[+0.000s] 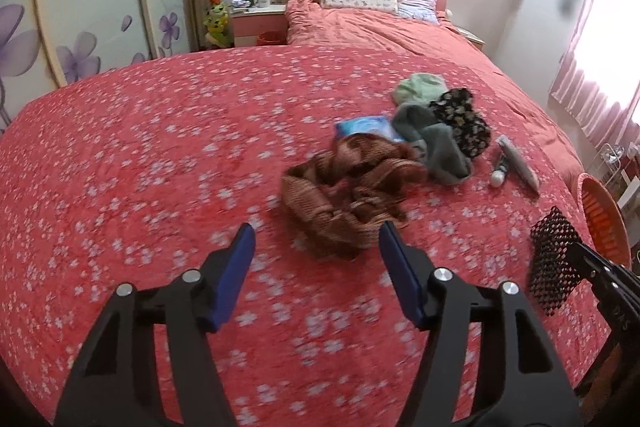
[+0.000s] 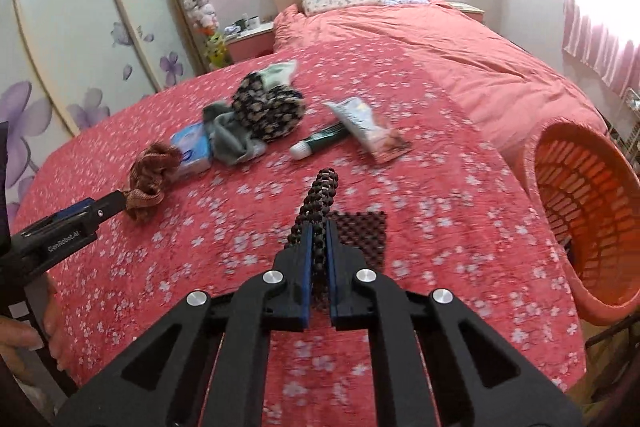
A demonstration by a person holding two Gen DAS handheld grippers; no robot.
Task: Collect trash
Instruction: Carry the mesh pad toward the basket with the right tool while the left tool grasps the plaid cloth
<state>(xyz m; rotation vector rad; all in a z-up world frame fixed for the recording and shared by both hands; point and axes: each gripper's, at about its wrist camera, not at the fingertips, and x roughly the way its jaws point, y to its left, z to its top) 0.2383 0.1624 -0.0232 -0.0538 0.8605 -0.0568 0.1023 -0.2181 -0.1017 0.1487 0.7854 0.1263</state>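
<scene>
The right gripper (image 2: 319,227) clenched a black mesh pad (image 2: 318,203) above the bed (image 2: 440,187), apparently bound for the orange basket (image 2: 580,187); the left gripper (image 1: 316,239) hung released near a brown cloth (image 1: 348,187).

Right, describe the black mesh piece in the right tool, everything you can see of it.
The black mesh piece looks like soft foam netting with a diamond-hole pattern. The right tool is shut on it, pinching it between the blue pads. Seen edge-on in the right wrist view, it sticks out past the tips; the left wrist view shows its flat rectangular face. It hangs above the bedspread, beside the orange basket.
</scene>
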